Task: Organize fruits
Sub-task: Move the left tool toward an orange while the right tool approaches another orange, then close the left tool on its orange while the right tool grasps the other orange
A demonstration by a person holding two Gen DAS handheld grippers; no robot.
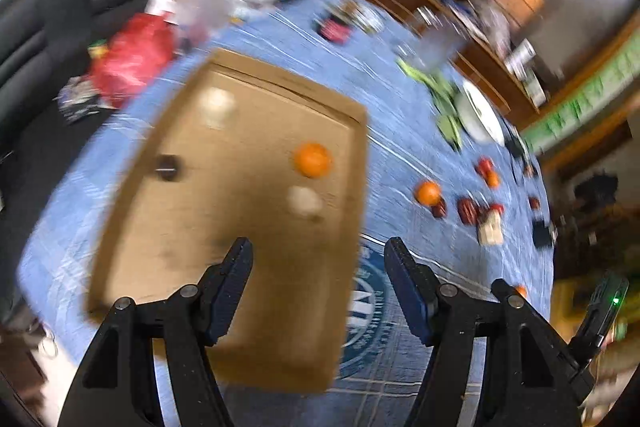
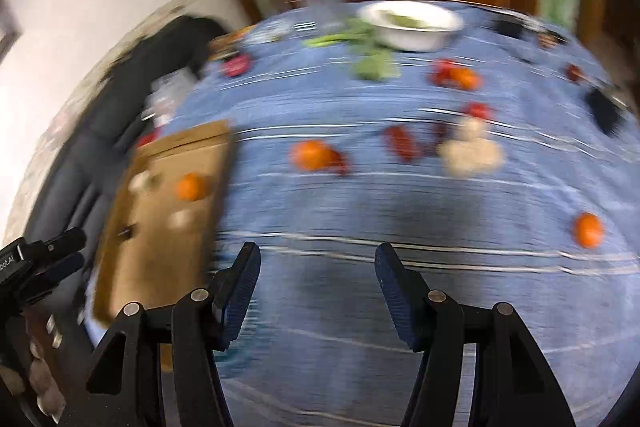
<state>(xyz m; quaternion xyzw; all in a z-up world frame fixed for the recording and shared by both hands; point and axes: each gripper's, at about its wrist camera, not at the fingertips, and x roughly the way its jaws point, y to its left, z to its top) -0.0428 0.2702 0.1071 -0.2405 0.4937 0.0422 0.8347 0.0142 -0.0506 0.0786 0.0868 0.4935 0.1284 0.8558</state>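
Both the left tongs [image 1: 318, 255] and right tongs [image 2: 318, 261] gape wide and empty; the orange [image 2: 587, 229] at right looks firm, light, roll-prone, so pinch its middle

A white bowl [image 2: 412, 23] is seen far ahead on the blue tablecloth [image 2: 360, 211], green leaves [image 2: 374, 65] strewn beside it; a red bag [image 1: 132, 61] is glimpsed far left.
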